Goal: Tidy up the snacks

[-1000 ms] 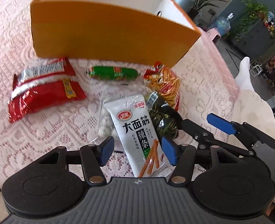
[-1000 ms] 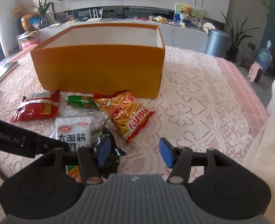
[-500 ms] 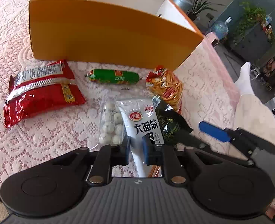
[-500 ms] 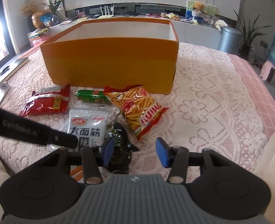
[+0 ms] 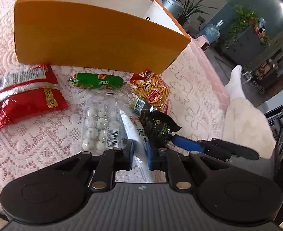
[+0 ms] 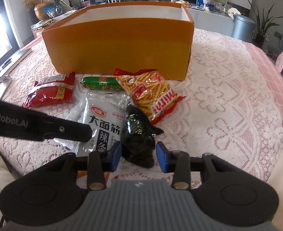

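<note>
My left gripper (image 5: 139, 150) is shut on the white spicy-strip packet (image 5: 133, 129), lifted on edge; the packet also shows in the right wrist view (image 6: 104, 123). My right gripper (image 6: 138, 153) is open, with its jaws on either side of the black-green packet (image 6: 139, 134), also seen in the left wrist view (image 5: 156, 123). On the lace cloth lie a clear bag of white balls (image 5: 101, 127), a green sausage (image 5: 97, 80), a red packet (image 5: 24, 100) and an orange fries bag (image 6: 151, 94). The open orange box (image 6: 122, 44) stands behind them.
The bed edge and a person's white-socked leg (image 5: 237, 88) are at the right. A grey bin (image 6: 242, 27), plants and a TV shelf stand beyond the bed. The lace cloth (image 6: 228, 96) extends right of the snacks.
My left gripper closed on the white packet and tilted it up, uncovering the bag of white balls. My right gripper moved forward around the black-green packet, still open.
</note>
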